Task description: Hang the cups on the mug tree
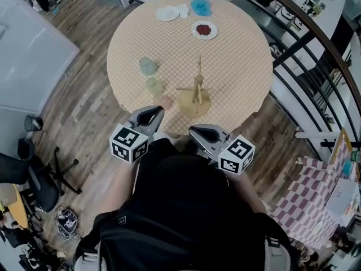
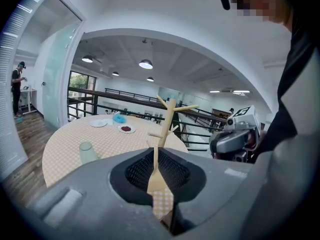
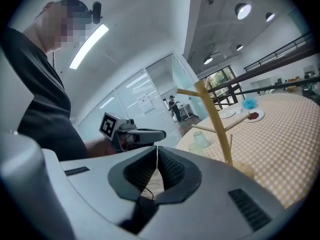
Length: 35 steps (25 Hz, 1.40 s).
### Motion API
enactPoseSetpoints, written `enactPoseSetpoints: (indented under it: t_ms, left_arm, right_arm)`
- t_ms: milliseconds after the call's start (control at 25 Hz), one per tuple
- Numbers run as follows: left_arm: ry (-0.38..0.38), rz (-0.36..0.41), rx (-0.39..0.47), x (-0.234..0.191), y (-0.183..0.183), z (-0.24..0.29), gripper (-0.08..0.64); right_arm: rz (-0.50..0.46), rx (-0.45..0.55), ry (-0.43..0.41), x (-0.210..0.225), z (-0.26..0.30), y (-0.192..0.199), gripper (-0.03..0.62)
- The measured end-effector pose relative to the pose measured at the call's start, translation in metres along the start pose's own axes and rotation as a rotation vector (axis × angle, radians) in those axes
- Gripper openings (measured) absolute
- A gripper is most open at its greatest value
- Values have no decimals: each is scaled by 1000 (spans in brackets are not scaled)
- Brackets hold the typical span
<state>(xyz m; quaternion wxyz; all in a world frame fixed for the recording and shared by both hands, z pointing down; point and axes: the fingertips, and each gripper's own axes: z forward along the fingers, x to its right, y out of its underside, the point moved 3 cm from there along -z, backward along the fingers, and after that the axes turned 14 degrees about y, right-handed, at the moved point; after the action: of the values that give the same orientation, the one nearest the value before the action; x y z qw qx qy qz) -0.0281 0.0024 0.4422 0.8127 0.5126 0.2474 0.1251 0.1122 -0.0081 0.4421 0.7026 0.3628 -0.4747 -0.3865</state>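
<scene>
Counting across the round checked worktop [image 1: 242,61], three cups stand in a slanted row left of the one wooden mug tree [image 1: 197,89]. A blue-green cup [image 1: 148,66] is farthest, a pale green cup [image 1: 154,85] is in the middle, and a pinkish cup [image 1: 164,101] is nearest the edge, close beside the tree's round base. All three sit on the cloth, with none on a peg.

At the far side lie one white plate [image 1: 167,13], one plate with something dark red on it [image 1: 204,30] and one blue fluffy thing [image 1: 201,5].

Two tongs are held low at the near edge, each carrying one marker cube. The left tongs [image 1: 152,113] reach just over the rim near the pinkish cup. The right tongs [image 1: 197,132] hang off the edge, below the tree.

Both pairs are pressed together with nothing between them. The left gripper view shows the left tongs [image 2: 157,171] closed to a seam with the mug tree [image 2: 167,119] straight ahead. The right gripper view shows the right tongs [image 3: 157,164] likewise closed, with the tree [image 3: 215,119] to their right.
</scene>
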Motion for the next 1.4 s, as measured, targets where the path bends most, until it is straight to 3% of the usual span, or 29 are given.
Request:
enactPoseSetpoints:
  t_ms: [280,440,720,920,1160,1400]
  left_arm:
    - [-61,72,-162,-41,15,15,30]
    - [-29,89,-291,-60,32,26,105]
    - [4,171,-490,-88,54,42,142]
    - [68,166,-628,-99,78,57,247]
    - [137,196,-745,-105,100,72,262]
    - [129,258,-836,-114,108,82,267]
  right_arm:
    - [25,-11,-28,25,19,-13,17]
    - [24,-10,-15,35,31,-21,17]
    - [86,5,22,53,47,-23,17]
    - [123,2,43,57,55,-21,17]
    - [142,-7,72,62,58,-20,17]
    - [159,-16,95,66,55,-18,17]
